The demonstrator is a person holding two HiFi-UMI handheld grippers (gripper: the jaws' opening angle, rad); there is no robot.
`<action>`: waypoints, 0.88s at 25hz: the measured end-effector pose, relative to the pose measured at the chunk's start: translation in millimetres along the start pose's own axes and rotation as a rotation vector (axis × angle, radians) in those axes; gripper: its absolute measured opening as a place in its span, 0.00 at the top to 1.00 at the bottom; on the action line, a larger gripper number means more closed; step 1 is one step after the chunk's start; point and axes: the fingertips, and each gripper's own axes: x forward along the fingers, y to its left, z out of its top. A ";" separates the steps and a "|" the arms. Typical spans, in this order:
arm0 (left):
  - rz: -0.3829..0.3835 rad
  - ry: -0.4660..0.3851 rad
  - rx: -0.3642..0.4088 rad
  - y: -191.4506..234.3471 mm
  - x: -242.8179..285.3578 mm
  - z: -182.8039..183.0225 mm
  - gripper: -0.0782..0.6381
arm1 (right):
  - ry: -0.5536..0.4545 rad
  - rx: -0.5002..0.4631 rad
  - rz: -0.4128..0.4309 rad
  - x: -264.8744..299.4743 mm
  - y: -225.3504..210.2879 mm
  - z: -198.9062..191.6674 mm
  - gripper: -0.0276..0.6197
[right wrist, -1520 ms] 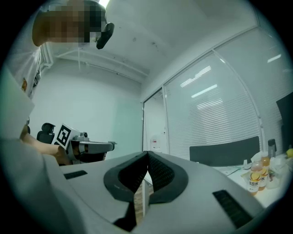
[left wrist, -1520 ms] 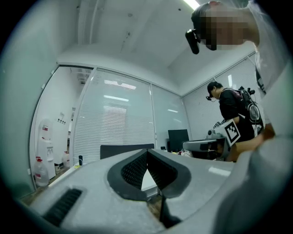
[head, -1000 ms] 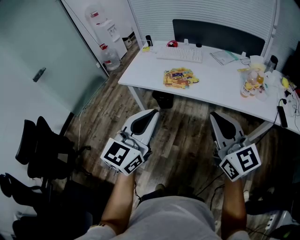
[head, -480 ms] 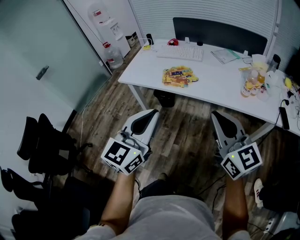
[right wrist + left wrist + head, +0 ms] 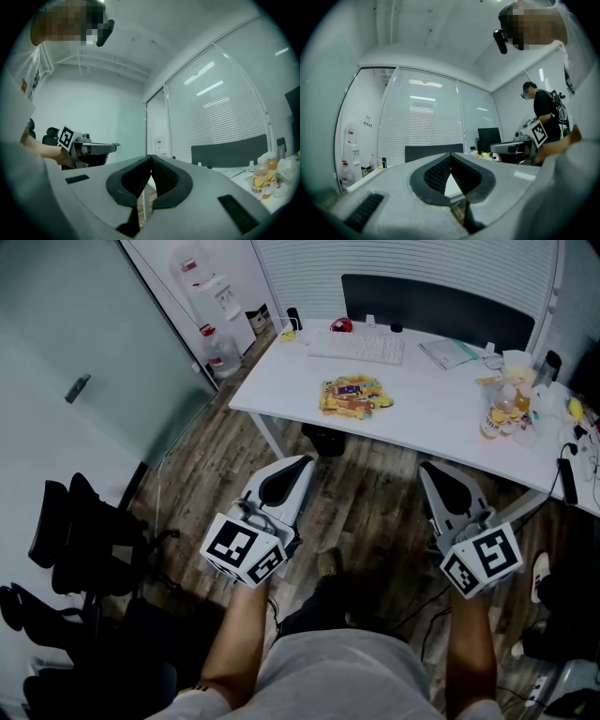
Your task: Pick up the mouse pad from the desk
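My left tongs (image 5: 300, 465) are pressed together with nothing between them. They point level toward the desk (image 5: 422, 404), which is well ahead of both tips. Out here over the wooden floor there is nothing to grab, so I judge the shut jaws are just a carrying posture. Ahead and a little right of that left tip, roughly between the lines of the two tongs, the mouse pad (image 5: 354, 396) lies flat on the desk near its front edge. As far as I can tell it is a colourful printed sheet. Just beyond it sits the keyboard (image 5: 356, 346). My right tongs (image 5: 428, 471) are likewise closed on nothing and held level beside the left at the same reach, so either could take the pad. Ahead and right of them stand drink bottles (image 5: 497, 409), well apart from the pad. I'd say the approach is not yet done.
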 end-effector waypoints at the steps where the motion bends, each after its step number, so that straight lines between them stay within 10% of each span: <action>1: -0.002 -0.002 -0.001 4.0 3.0 -1.2 0.87 | 0.004 -0.002 -0.001 3.9 -1.9 -0.8 0.94; 22: -0.037 -0.002 -0.051 135.2 89.5 -32.7 0.87 | 0.069 -0.031 -0.054 134.8 -64.5 -20.2 0.94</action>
